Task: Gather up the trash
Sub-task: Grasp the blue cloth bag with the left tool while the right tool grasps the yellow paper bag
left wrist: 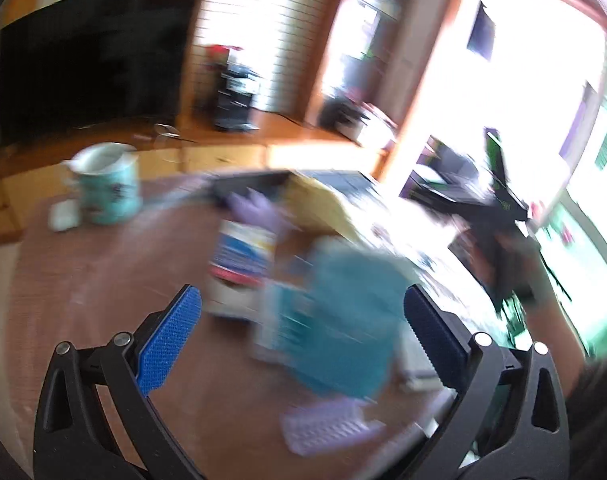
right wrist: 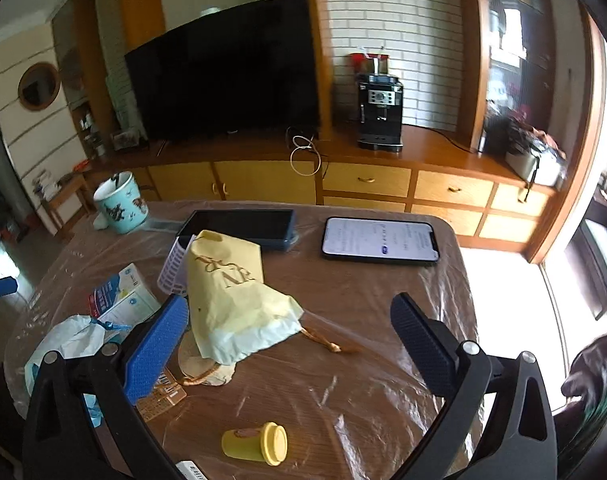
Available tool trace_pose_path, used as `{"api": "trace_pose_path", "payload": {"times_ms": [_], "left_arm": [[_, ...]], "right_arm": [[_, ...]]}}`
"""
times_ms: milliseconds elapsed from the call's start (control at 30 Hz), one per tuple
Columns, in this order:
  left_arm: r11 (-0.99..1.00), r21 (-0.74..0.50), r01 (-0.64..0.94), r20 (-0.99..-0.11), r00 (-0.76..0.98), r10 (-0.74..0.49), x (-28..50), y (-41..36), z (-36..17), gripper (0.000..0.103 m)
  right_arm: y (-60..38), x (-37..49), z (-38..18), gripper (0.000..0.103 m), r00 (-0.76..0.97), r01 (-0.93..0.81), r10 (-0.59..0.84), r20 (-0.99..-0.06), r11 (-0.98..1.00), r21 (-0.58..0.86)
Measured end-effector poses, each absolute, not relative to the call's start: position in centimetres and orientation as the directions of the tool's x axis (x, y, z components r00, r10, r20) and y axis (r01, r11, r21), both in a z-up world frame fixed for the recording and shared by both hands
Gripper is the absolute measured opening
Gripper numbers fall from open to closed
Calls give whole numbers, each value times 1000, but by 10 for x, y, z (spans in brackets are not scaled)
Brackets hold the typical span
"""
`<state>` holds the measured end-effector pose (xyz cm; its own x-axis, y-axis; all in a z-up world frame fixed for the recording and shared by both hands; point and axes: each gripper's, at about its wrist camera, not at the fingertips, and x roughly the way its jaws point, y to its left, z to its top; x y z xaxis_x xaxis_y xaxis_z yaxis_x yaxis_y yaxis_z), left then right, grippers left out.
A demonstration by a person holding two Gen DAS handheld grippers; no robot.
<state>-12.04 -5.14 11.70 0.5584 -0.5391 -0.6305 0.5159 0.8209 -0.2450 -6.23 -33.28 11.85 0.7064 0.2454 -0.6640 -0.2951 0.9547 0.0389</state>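
Note:
In the right wrist view a yellow paper bag lies on the plastic-covered wooden table. A crumpled white and teal wrapper and a blue and white box lie to its left. A small yellow cup lies on its side near the front. My right gripper is open, its left finger beside the bag. The left wrist view is blurred: my left gripper is open above a teal wrapper, with the box and the yellow bag beyond.
A teal patterned mug stands at the far left of the table. A dark tablet and a lit phone lie at the far side. A white plastic basket sits behind the bag. A TV and coffee machine stand on the sideboard.

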Motion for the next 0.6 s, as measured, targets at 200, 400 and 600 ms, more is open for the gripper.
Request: {"api": "trace_pose_path", "payload": {"times_ms": [200, 400, 600], "left_arm": [[767, -219, 603, -688, 462, -559, -149, -104, 90, 101], [793, -231, 564, -725, 443, -527, -129, -109, 70, 101], [810, -226, 541, -757, 426, -496, -114, -107, 51, 99]], "right_arm": [[-276, -36, 90, 99, 661, -376, 200, -724, 922, -88], [-257, -8, 73, 99, 616, -366, 159, -771, 925, -102], [-253, 6, 57, 97, 588, -345, 140, -797, 934, -91]]}}
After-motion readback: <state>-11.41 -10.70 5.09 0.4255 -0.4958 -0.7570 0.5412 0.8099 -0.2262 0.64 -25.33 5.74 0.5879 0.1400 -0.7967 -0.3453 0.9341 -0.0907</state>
